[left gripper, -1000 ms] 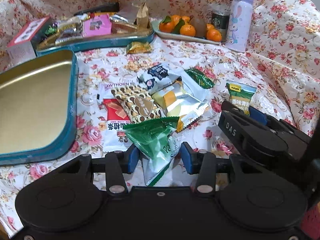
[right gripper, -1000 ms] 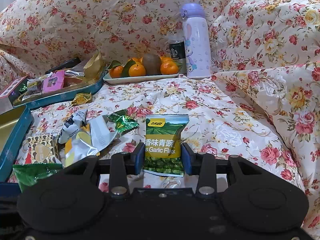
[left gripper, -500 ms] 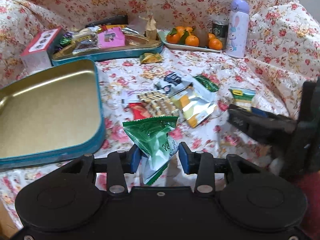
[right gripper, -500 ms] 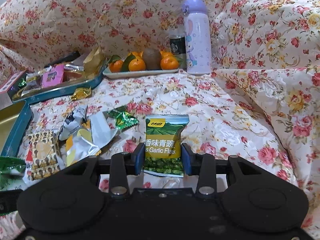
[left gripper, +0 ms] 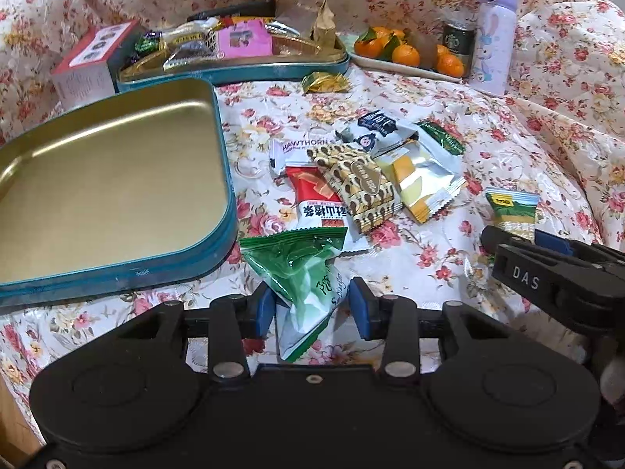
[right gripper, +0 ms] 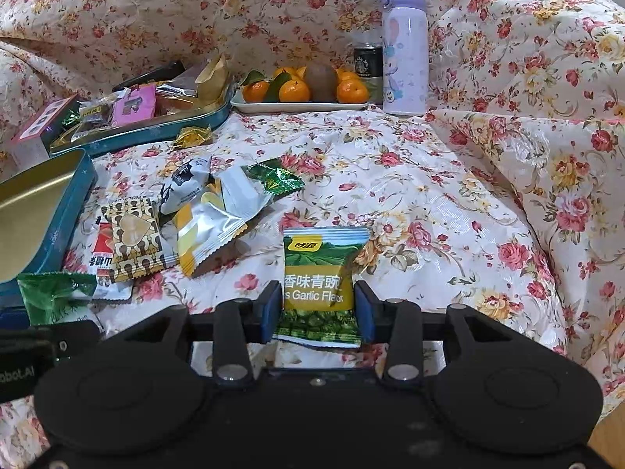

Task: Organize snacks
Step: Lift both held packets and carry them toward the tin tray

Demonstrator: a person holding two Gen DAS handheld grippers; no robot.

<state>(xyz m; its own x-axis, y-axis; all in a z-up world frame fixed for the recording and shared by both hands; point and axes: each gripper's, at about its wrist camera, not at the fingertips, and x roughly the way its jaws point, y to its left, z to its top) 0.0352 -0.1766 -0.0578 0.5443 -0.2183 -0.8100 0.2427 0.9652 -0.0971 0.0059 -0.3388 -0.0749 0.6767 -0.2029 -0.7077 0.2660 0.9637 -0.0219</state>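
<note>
A: From the left wrist, the left gripper holds a green snack packet. The left blue pad presses its side; the right pad sits at its other edge, the jaws having just opened a little, so I call it a loose grip. The packet hangs beside the near corner of the empty teal tin lid.

B: From the right wrist, the right gripper pinches a green-and-yellow pea packet upright between both pads, its jaws having just eased apart slightly, pads touching the wrapper. That green packet shows here only as a corner at far left.

A: My view gives the whole gold inside of the lid, which yours cuts down to one corner. I also see the box with a red-edged top behind the filled tin.

B: Mine shows the wide bare stretch of floral cloth to the right, rising into folds. The fruit plate, dark can and lilac bottle stand at the back.

A: The loose snack pile lies between lid and pea packet, with a gold-wrapped sweet just before the filled tin. Open cloth lies ahead of the pile.
</note>
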